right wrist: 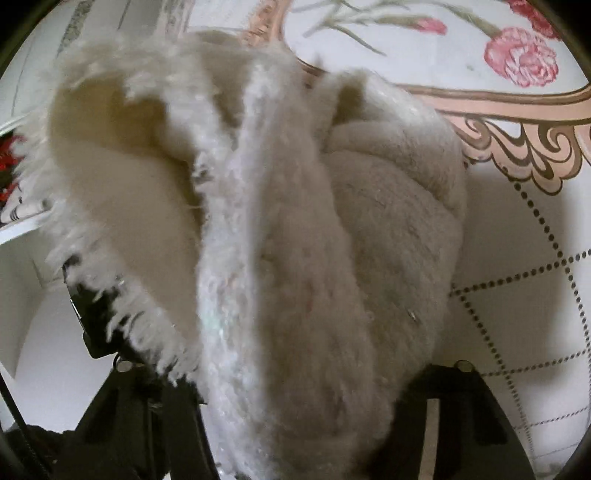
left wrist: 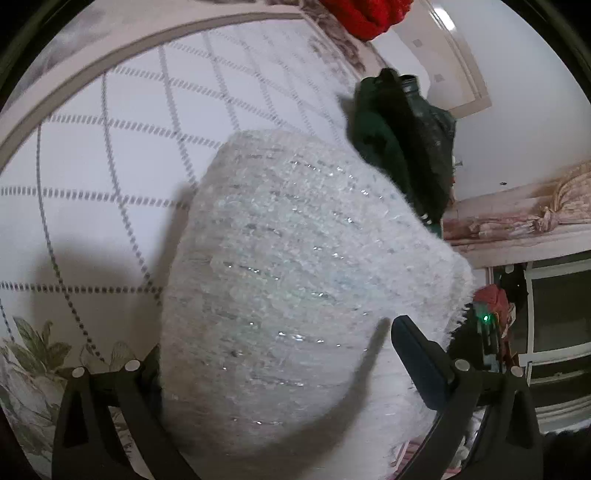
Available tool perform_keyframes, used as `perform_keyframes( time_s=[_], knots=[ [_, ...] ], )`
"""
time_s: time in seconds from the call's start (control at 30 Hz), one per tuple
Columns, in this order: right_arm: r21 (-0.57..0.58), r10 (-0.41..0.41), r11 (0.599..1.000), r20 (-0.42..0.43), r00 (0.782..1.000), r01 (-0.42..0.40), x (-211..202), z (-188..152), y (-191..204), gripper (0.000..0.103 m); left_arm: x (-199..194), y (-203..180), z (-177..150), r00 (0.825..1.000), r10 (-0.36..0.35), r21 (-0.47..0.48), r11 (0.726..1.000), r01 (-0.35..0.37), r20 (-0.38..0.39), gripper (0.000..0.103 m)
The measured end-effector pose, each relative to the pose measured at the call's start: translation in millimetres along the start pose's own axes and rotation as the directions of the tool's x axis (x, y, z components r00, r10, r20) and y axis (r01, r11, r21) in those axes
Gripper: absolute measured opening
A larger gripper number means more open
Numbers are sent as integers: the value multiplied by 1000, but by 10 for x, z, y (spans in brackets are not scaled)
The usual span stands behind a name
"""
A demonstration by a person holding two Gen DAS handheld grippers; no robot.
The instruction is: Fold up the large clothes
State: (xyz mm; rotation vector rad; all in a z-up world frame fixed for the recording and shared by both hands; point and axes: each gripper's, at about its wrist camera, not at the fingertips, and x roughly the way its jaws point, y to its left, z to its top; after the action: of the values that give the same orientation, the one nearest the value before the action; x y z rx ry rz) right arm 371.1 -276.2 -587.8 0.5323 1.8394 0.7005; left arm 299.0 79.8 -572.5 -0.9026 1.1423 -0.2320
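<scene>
- Fluffy white sweater [left wrist: 295,280] hangs up in the air over the bed, so it can be laid down flat for folding.
- Left gripper [left wrist: 277,398] has the sweater between its fingers [left wrist: 421,369]; they look clenched on the cloth to hold it up.
- Right gripper [right wrist: 295,406] holds another bunched, furry part [right wrist: 314,258]; its fingers are mostly hidden by cloth, yet they seem to pinch it.
- Bedspread [left wrist: 110,166], white with dotted lines and flowers, lies below as the folding place.
- Dark green clothes [left wrist: 391,147] and a red knit [left wrist: 365,14] sit farther off on the bed, out of the way.

White quilted bedspread [left wrist: 110,155], pale wall [left wrist: 524,122], perhaps a window [left wrist: 557,306].
</scene>
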Motion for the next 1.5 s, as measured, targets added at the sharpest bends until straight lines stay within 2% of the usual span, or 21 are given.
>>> perform_keyframes(
  time_s=[0.13, 0.33, 0.53, 0.63, 0.77, 0.9, 1.0, 1.1, 1.17, 1.23, 1.27, 1.33, 1.4, 1.43, 1.5],
  knots=[
    [21, 71, 997, 55, 996, -73, -64, -18, 150, 54, -81, -271, 121, 1000, 18, 59, 998, -18, 1, 103],
    [20, 111, 993, 138, 984, -115, -349, 21, 340, 54, -62, -824, 352, 999, 34, 143, 989, -31, -13, 103],
    [9, 120, 992, 245, 962, -126, -997, 272, 658, 54, 108, -1691, 953, 1000, 1, 202, 979, 4, -22, 103],
    [2, 119, 992, 300, 946, -126, -1449, 577, 814, 54, 259, -2210, 1385, 1000, -21, 235, 972, 24, -17, 103],
    [-19, 121, 992, 359, 925, -123, -2054, 1189, 988, 54, 544, -2808, 2029, 999, -44, 288, 957, 44, -5, 103],
    [-41, 91, 996, 379, 921, -81, -2514, 2060, 1076, 54, 1101, -3124, 2699, 1000, -29, 329, 944, 28, -3, 103],
    [-24, 49, 999, 363, 931, -43, -2602, 2744, 1022, 54, 1569, -3099, 3021, 999, 14, 322, 947, 1, -45, 103],
    [18, -30, 1000, 330, 944, 25, -2465, 3294, 873, 54, 2090, -2876, 3291, 990, 82, 269, 962, -49, -112, 103],
    [47, -49, 998, 304, 951, 37, -2362, 3489, 754, 54, 2196, -2752, 3378, 988, 78, 228, 973, -47, -131, 103],
    [54, -39, 998, 299, 953, 24, -2276, 3594, 736, 62, 2127, -2742, 3396, 990, 66, 216, 976, -38, -123, 103],
    [57, -43, 998, 304, 952, 27, -2354, 3628, 710, 68, 2076, -2759, 3385, 991, 70, 225, 973, -44, -110, 103],
    [61, -80, 996, 316, 946, 64, -2379, 3577, 753, 74, 1961, -2849, 3340, 990, 127, 255, 961, -107, -63, 103],
    [62, -209, 978, 354, 912, 200, -2417, 3443, 871, 88, 1748, -2981, 3245, 979, 198, 301, 932, -202, 45, 103],
    [73, -270, 962, 378, 886, 262, -2415, 3364, 953, 90, 1633, -3053, 3182, 970, 216, 331, 912, -242, 112, 103],
    [112, -399, 914, 432, 809, 390, -2428, 3122, 1133, 97, 1429, -3212, 3042, 943, 248, 374, 872, -317, 222, 103]
  ],
)
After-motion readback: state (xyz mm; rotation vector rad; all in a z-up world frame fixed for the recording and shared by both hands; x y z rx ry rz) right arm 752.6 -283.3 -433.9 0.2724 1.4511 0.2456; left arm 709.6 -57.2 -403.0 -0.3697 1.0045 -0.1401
